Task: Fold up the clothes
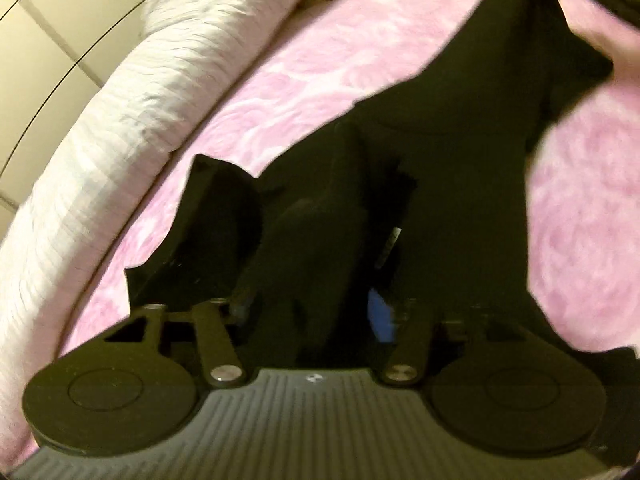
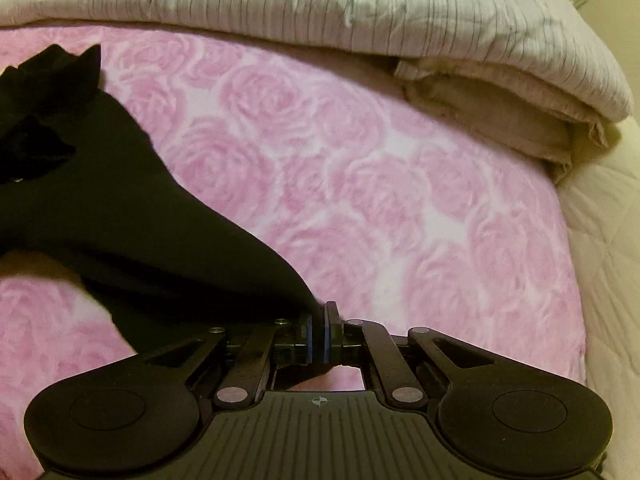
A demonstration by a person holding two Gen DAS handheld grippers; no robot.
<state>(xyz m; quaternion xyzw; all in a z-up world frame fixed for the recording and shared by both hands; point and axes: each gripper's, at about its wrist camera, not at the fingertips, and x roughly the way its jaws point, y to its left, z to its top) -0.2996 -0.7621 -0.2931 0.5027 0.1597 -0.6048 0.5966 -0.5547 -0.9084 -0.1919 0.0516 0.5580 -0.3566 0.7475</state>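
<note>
2 wrist cameras look down at a bed covered by a pink blanket (image 2: 360, 184) printed with large roses. A black garment (image 2: 120, 200), the piece being folded, is raised off the blanket and strung between 2 handheld grippers. In the right wrist view, the right gripper (image 2: 318, 338) has its blue-edged pads drawn almost together, pinching a narrow tip of the black cloth; from that pinch the fabric fans out and runs up to the left edge of the view, taut enough to look pulled straight. Holding it by a corner like this probably lets the cloth hang flat so an edge can be lined up. In the left wrist view, the left gripper (image 1: 320, 280) is buried in dark cloth; its fingers are nearly closed, with bunched fabric between and over them, though blur and darkness hide exactly where the pads press. From there the garment stretches up and to the right across the pink blanket. A folded white ribbed quilt (image 2: 400, 12) lies along the far side of the bed, with a beige layer (image 2: 500, 120) under it, well apart from the garment and seemingly pushed aside to leave folding space.
</note>
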